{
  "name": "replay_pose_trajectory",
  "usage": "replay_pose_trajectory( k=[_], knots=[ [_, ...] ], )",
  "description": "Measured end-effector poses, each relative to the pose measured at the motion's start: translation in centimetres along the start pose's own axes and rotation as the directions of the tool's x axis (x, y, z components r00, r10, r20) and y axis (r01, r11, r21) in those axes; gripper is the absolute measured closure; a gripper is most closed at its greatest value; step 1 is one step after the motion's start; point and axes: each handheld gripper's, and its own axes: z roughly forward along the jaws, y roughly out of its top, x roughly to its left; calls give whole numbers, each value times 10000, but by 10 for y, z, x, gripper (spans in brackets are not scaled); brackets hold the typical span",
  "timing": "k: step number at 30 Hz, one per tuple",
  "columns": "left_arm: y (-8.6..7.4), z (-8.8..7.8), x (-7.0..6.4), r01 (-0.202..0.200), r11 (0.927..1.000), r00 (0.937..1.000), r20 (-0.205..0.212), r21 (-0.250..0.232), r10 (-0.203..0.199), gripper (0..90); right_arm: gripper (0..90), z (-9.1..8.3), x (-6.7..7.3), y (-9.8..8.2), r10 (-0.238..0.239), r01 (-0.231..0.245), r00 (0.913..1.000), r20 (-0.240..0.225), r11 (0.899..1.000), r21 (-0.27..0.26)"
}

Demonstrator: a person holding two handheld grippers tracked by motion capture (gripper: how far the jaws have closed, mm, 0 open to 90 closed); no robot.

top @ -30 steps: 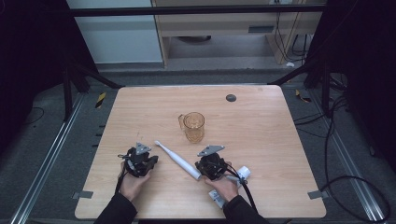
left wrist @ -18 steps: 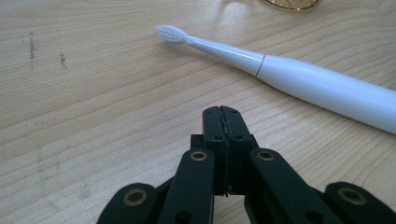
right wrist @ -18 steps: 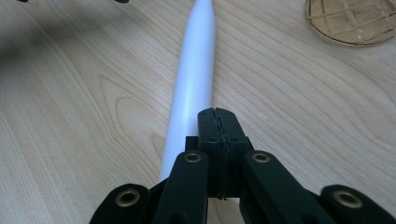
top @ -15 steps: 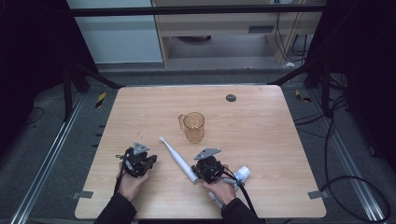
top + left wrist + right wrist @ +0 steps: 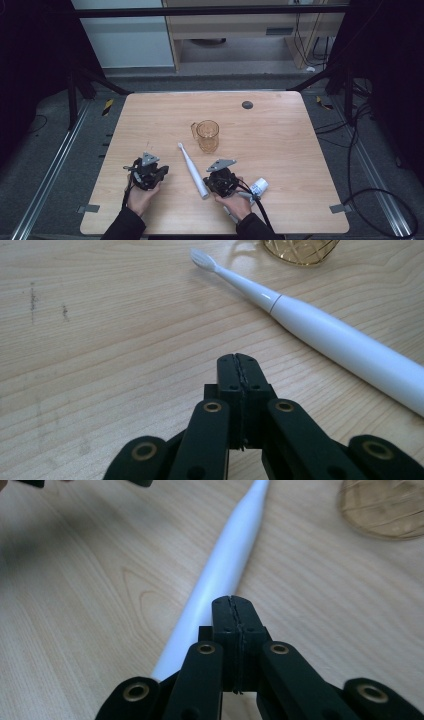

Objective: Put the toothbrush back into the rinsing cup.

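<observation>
A white electric toothbrush [image 5: 192, 170] lies on the wooden table [image 5: 280, 145], brush head toward an amber glass cup [image 5: 207, 136]. My left gripper [image 5: 150, 169] rests to the toothbrush's left, jaws shut and empty. In the left gripper view the shut tips [image 5: 237, 361] point at bare wood, with the toothbrush [image 5: 325, 337] to their right and the cup [image 5: 300, 247] at the top. My right gripper [image 5: 215, 180] sits by the handle end, shut on nothing. In the right gripper view its tips [image 5: 233, 605] are right beside the handle [image 5: 232, 562]; I cannot tell if they touch.
A small white tube [image 5: 259, 186] lies just right of the right hand. A dark round mark [image 5: 247, 104] sits near the table's far edge. The cup's base [image 5: 385, 507] shows at the top right of the right gripper view.
The toothbrush has swung a little, its handle end now farther left and nearer the front edge. The right gripper has edged slightly left. The left gripper has stayed put.
</observation>
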Motion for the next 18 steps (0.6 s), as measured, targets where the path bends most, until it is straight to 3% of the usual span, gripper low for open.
replay_pose_trajectory(
  k=[4, 5, 9, 11, 12, 13, 14, 15, 16, 17, 18],
  knots=[
    [3, -4, -2, 63, 9997, 9999, 83, -239, -61, 879, 862, -18, -12, 2, 151, -124, 9986, 497, 9984, -560],
    [4, -5, -3, 67, 9997, 9999, 101, -255, -64, 867, 842, -32, -23, 2, 312, -232, 9962, 809, 9949, -984],
    [9, -6, -8, 11, 9991, 9999, 162, -431, -4, 829, 798, -53, -40, -1, 539, -321, 9900, 1307, 9860, -1635],
    [11, -6, -12, -2, 9986, 9997, 239, -533, 15, 773, 746, -74, -57, -8, 777, -364, 9795, 1857, 9756, -2164],
    [13, -6, -15, -16, 9981, 9998, 217, -616, 30, 773, 746, -74, -57, -8, 777, -364, 9795, 1857, 9756, -2164],
    [14, -5, -17, -64, 9981, 9998, 208, -607, 76, 738, 702, -87, -69, -15, 947, -397, 9706, 2214, 9697, -2409],
    [14, -4, -19, -81, 9981, 9998, 195, -609, 93, 738, 702, -87, -69, -15, 947, -397, 9706, 2214, 9697, -2409],
    [15, -3, -21, -169, 9982, 9997, 156, -583, 179, 723, 679, -94, -75, -19, 1119, -499, 9650, 2372, 9662, -2527],
    [17, 0, -26, -206, 9981, 9997, 151, -581, 215, 681, 627, -109, -87, -31, 1412, -637, 9522, 2709, 9591, -2759],
    [17, 0, -26, -206, 9981, 9997, 151, -581, 215, 664, 607, -113, -91, -35, 1505, -683, 9471, 2835, 9575, -2801],
    [18, 1, -28, -218, 9980, 9997, 130, -590, 226, 664, 607, -113, -91, -35, 1505, -683, 9471, 2835, 9575, -2801]
  ],
)
